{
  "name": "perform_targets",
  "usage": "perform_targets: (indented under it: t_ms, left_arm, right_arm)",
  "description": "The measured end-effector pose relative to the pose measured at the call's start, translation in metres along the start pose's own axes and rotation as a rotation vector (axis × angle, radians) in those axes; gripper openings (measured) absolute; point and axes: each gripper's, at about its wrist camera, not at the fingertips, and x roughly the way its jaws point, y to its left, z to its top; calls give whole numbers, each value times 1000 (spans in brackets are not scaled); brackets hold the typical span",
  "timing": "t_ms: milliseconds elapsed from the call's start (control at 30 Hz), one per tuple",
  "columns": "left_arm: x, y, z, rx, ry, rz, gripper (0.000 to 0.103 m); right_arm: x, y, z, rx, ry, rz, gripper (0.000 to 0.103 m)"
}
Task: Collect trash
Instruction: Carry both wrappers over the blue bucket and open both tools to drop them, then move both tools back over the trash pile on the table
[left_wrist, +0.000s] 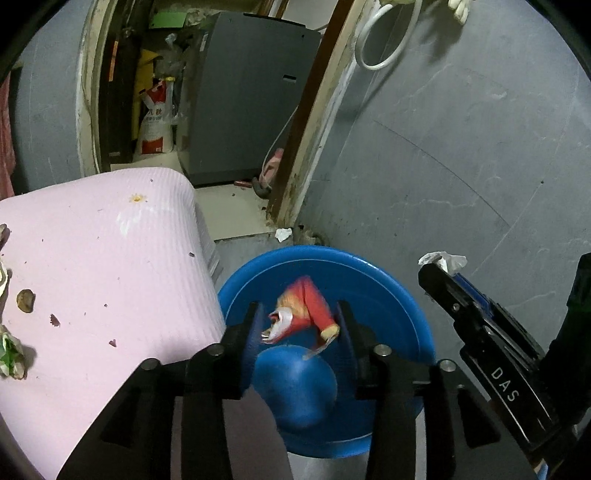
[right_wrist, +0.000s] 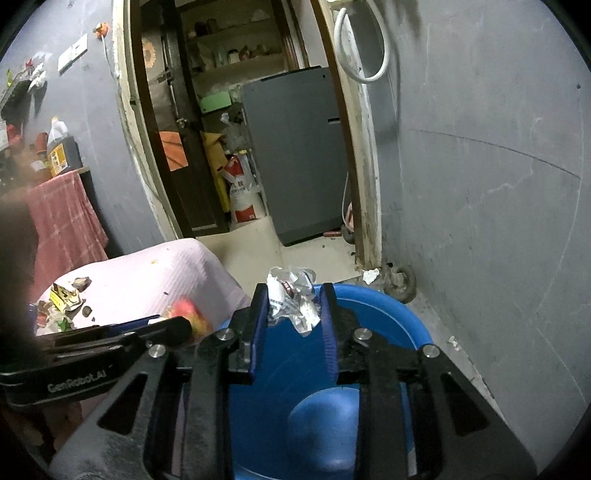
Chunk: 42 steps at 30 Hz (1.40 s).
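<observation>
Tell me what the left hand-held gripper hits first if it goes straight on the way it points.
Likely the blue basin: the left hand-held gripper aims down into it, red wrapper between its fingers. Depth is unclear.

"DAS" in white letters on right tool's (left_wrist: 439, 273) black body | "GenRobot.AI" in white letters on left tool's (right_wrist: 177, 326) black body

Left gripper (left_wrist: 300, 325): pitched down, jaws parted, a red wrapper (left_wrist: 304, 308) loose between the pads, no clear squeeze. Right gripper (right_wrist: 293, 310): shallower downward tilt, jaws narrow with crumpled white paper (right_wrist: 291, 299) between the pads. Both sit side by side, right one level with the left's tips.
</observation>
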Motion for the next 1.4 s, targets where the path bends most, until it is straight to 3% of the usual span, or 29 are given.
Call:
perform_targets:
  t_ms: [100,367,633,967,1167,1400]
  left_arm:
    - [-2,2,1,-23,-2,-8,37]
    - [-29,10,0,-40,-69,15,55]
    - [-56,18,-1,-55,-140,50,59]
    - [-128,38,-13,-39,-403,222,99]
    - [-174,58,-31,-66,-518,308,101]
    - [-215,84,-55,-106,-590,391,101]
  right_arm:
    - [2,1,0,9,8,-1,34]
    - [-1,5,2,6,-4,-9,48]
    - [-13,11,10,11,-73,-9,66]
    - [-54,46,20,-16,-286,106,101]
    - [-73,80,21,-74,-394,177,103]
    - [-92,121,14,-146,-471,255,103]
